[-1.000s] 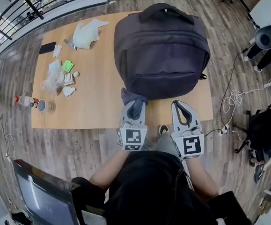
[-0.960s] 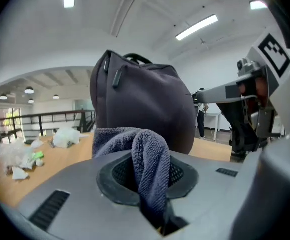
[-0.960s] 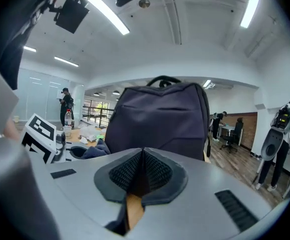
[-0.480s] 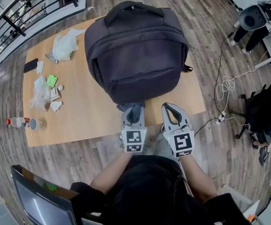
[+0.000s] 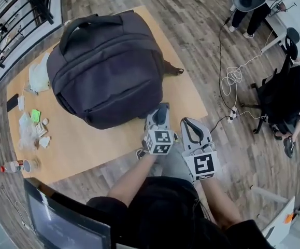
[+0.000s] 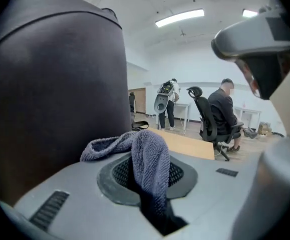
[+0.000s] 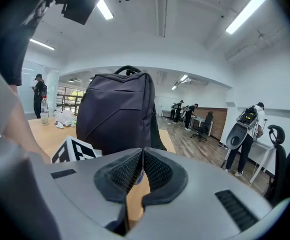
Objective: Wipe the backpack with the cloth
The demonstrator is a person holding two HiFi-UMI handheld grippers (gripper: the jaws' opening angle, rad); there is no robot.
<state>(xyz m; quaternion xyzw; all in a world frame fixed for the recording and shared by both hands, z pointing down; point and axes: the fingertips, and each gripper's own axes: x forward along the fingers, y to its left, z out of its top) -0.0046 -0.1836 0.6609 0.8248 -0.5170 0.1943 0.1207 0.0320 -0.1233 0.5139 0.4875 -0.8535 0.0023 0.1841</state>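
Cloth (image 6: 147, 156), a grey-blue knitted rag, is pinched in the left gripper (image 5: 160, 111); its jaws are narrowed onto the fabric, and a soft fold humps over the ribbed black pad. The left gripper's tip sits at the near right corner of the backpack (image 5: 108, 71); whether the cloth presses on it I cannot tell. Just beside it, the right gripper (image 5: 189, 124) has its jaws closed pad to pad on nothing, above the table's near edge. The backpack is dark grey woven fabric, rounded and bulky, on the pale wooden table (image 5: 87, 144). Its long axis runs from the base near the grippers to the carry handle (image 5: 87, 22) at the far end.
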